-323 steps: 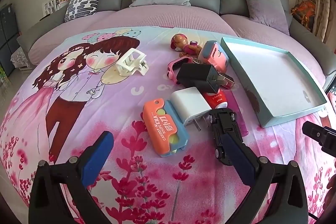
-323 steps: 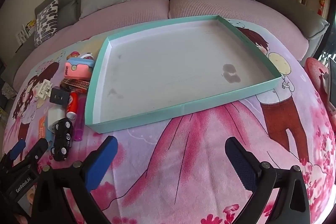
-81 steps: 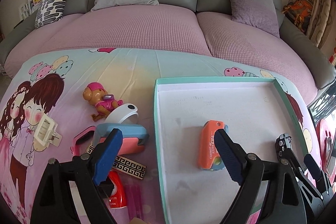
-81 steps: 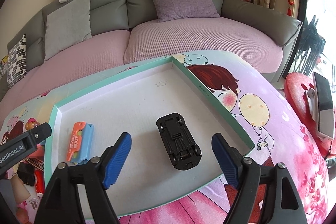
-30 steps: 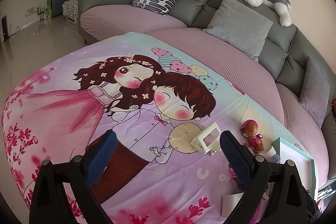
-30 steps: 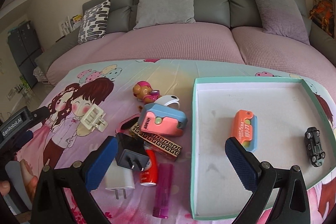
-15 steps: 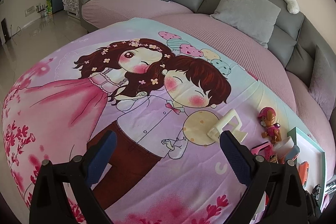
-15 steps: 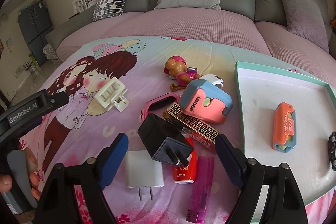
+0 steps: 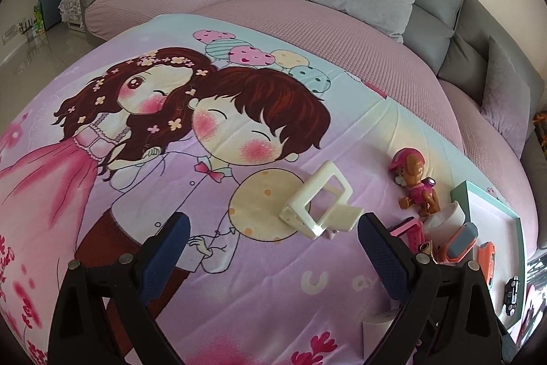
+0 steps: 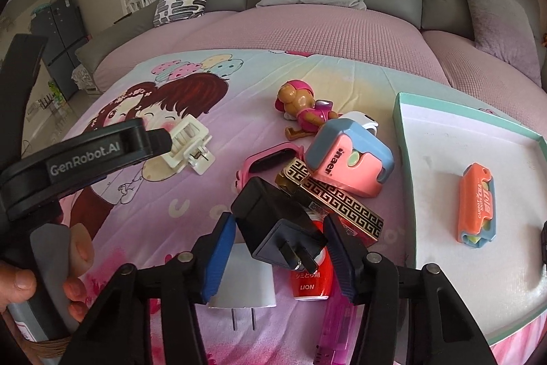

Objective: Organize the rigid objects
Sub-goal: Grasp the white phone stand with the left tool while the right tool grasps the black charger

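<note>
The right tool (image 10: 278, 257) has been closing its jaws, and the black plug (image 10: 273, 228) sits between them. The blue pads look right beside the plug's sides, but I cannot tell if they squeeze it yet.

The black plug is the middle of the pile on the cartoon blanket (image 10: 212, 112). It lies on top of a white plug (image 10: 244, 286) and a red tube (image 10: 311, 276). Just behind it are a gold patterned box (image 10: 336, 200) and a pink and blue case (image 10: 348, 156). Farther behind is a toy dog (image 10: 301, 108). Off to its right is the green tray (image 10: 407, 194), with an orange case (image 10: 477, 204) inside.

The left tool (image 9: 273, 255) is spread wide with nothing in it. It hangs just in front of a white clip (image 9: 318, 204), which lies left of the black plug.
</note>
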Tool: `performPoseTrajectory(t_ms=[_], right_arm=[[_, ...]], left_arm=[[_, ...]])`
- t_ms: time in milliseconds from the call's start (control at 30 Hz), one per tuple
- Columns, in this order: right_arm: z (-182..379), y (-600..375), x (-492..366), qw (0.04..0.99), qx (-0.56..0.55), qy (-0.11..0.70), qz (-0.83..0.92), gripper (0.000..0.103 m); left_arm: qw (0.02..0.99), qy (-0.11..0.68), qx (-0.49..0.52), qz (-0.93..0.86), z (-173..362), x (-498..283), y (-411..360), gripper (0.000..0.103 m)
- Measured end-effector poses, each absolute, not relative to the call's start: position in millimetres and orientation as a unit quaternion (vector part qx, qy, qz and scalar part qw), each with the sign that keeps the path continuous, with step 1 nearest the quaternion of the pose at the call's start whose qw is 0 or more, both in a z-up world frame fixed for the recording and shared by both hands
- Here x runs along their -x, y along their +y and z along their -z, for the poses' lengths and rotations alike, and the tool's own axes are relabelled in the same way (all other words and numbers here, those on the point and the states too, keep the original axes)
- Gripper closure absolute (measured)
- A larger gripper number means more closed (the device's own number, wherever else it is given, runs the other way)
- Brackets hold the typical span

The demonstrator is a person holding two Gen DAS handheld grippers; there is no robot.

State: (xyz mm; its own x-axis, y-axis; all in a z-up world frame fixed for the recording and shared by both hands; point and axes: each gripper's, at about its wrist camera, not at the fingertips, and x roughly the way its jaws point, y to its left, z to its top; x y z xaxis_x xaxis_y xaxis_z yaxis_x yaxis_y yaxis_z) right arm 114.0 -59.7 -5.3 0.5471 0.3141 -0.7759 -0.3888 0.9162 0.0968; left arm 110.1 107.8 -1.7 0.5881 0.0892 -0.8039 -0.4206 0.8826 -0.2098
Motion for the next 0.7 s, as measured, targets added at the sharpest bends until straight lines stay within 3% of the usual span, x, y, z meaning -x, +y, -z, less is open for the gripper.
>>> performPoseTrajectory(t_ms=[500,633,700], right_arm=[[6.0,-63.3,-116.1,0.876,0.023,0.435,-0.207,0.047],[6.0,-63.8,-116.2,0.875,0.020,0.436,-0.208,0.047],[6.0,-63.8,-116.2,0.875,0.020,0.436,-0.208,0.047]], left_arm=[[0.865,0.453,0.173,-0.130,25.5,-147.9,97.3,0.006],[0.866,0.454,0.167,-0.128,26.5,-147.7,95.6,0.040],[0.867,0.455,0.159,-0.130,25.7,-146.4,94.0,0.046]])
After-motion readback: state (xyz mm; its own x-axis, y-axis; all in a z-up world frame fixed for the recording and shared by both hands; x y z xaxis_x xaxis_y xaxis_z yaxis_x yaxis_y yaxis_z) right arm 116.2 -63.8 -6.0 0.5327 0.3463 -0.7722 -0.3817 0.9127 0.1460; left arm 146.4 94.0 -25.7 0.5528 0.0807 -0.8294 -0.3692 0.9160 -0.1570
